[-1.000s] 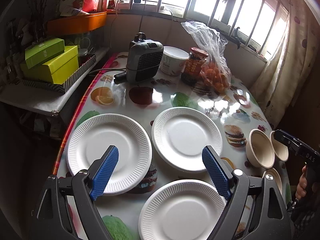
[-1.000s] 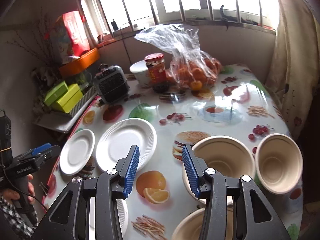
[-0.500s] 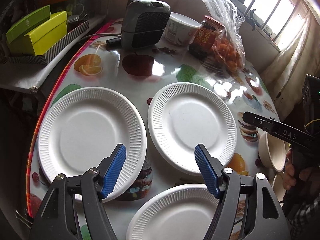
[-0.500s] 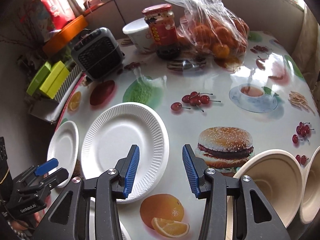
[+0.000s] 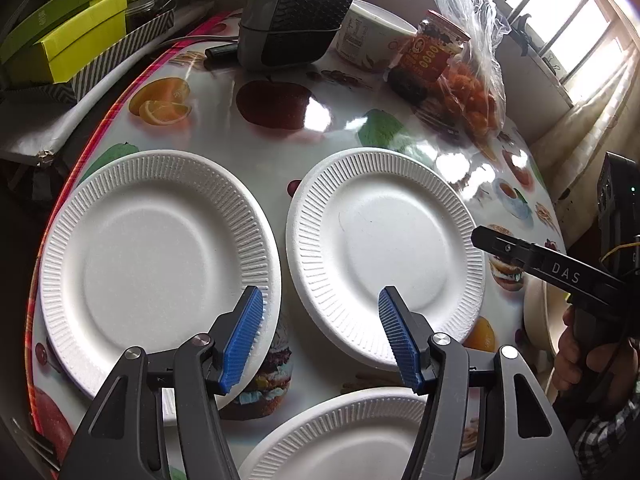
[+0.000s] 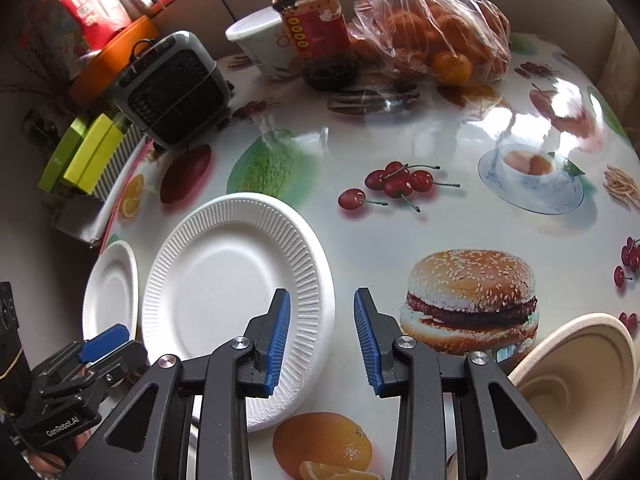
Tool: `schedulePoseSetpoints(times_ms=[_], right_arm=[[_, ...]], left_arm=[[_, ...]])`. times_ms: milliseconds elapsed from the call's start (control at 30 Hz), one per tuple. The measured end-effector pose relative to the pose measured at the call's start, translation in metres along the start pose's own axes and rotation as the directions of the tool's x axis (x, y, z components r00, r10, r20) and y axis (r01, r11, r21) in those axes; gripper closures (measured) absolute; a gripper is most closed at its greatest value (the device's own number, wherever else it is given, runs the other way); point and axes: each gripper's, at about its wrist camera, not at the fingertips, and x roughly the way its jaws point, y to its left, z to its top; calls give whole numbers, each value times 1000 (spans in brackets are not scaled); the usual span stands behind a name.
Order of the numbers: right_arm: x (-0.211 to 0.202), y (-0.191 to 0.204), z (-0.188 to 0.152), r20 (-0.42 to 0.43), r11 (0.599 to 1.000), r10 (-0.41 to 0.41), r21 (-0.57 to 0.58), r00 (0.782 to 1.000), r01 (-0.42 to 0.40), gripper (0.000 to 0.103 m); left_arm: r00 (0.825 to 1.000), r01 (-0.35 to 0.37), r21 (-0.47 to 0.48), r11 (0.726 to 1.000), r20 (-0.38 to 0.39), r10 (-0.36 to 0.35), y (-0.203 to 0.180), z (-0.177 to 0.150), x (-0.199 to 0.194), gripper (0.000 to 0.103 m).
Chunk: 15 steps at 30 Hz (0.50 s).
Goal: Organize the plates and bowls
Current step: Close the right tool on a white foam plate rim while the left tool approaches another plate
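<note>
Three white paper plates lie on the table in the left wrist view: a left plate (image 5: 156, 256), a middle plate (image 5: 384, 252) and a near plate (image 5: 344, 436). My left gripper (image 5: 320, 336) is open and empty, low over the gap between the left and middle plates. My right gripper (image 6: 322, 338) is open and empty, its left finger over the right rim of the middle plate (image 6: 236, 288). It shows from the side in the left wrist view (image 5: 520, 256). A beige bowl (image 6: 580, 380) sits at the right gripper's right. The left plate (image 6: 114, 288) lies beyond.
A grey fan heater (image 5: 296, 12), a white tub (image 5: 368, 36), a red-labelled jar (image 5: 428, 60) and a bag of oranges (image 5: 476, 92) stand at the back. Green boxes (image 5: 68, 44) lie on a side shelf. The table edge (image 5: 52, 216) runs by the left plate.
Both grippers have moved forward and lower toward the plates. The right gripper has swung left from the bowls to the middle plate's rim. Both stay open.
</note>
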Motion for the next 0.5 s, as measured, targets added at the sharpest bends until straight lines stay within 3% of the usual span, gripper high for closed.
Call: schedulePoseSetpoints(times_ms=[233,333,500], right_arm=[[4,2,0,-17,1000,10,-2,1000,-10,81],[5,2,0,-22,1000,12,2,1000,-12,86],[5,3,0,-23,1000,13,-7,1000,-13,87]], left_arm=[[1000,4,-6,1000,-4,-4,-1,2,3,47],[1000,11,-3,1000,-12,-11,-2,2,4,57],[999,19,-3,1000,-27,-19,-4,0,6,57]])
